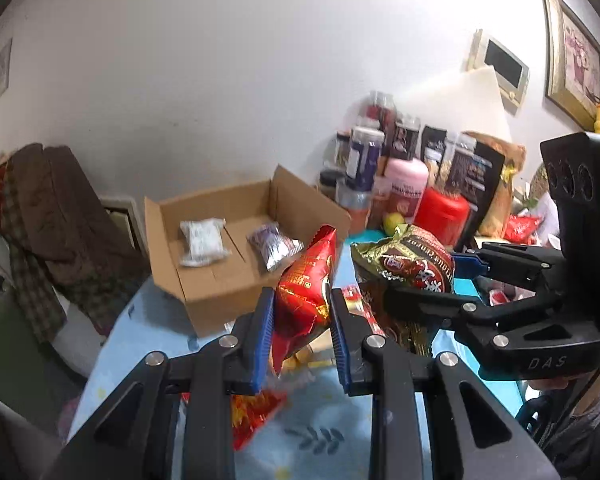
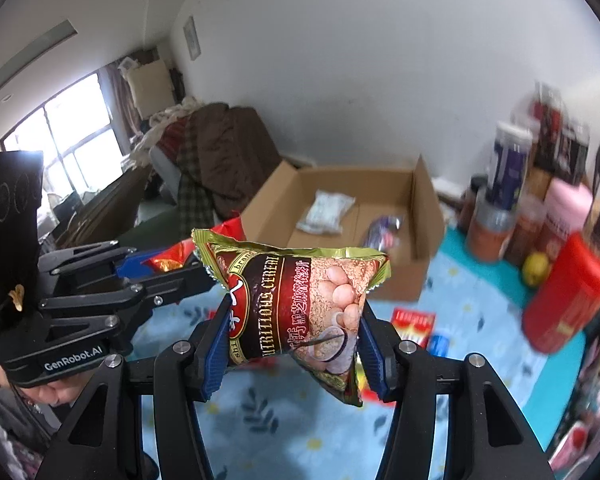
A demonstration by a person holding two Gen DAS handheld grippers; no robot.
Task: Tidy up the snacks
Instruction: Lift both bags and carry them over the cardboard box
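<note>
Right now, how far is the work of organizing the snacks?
Done: two packets, a white packet and a purple packet, lie in the cardboard box. In hand: the left gripper holds a red snack bag, the right gripper a cereal packet. Left: small red packets on the blue tablecloth.

- Red snack packet (image 1: 306, 284): shiny red foil with gold print, crinkled, tilted upright and held off the table, pinched at its middle.
- Cereal packet (image 2: 300, 308): gold-edged foil with a dark red panel reading "NUTRITIOUS CEREAL", turned sideways, squeezed in at both sides, raised above the table.
- Cardboard box (image 1: 220, 284): open, flaps up, on the blue floral tablecloth.
- White packet (image 1: 202, 240) and purple packet (image 1: 274, 245): lying flat, apart, inside the box.
</note>
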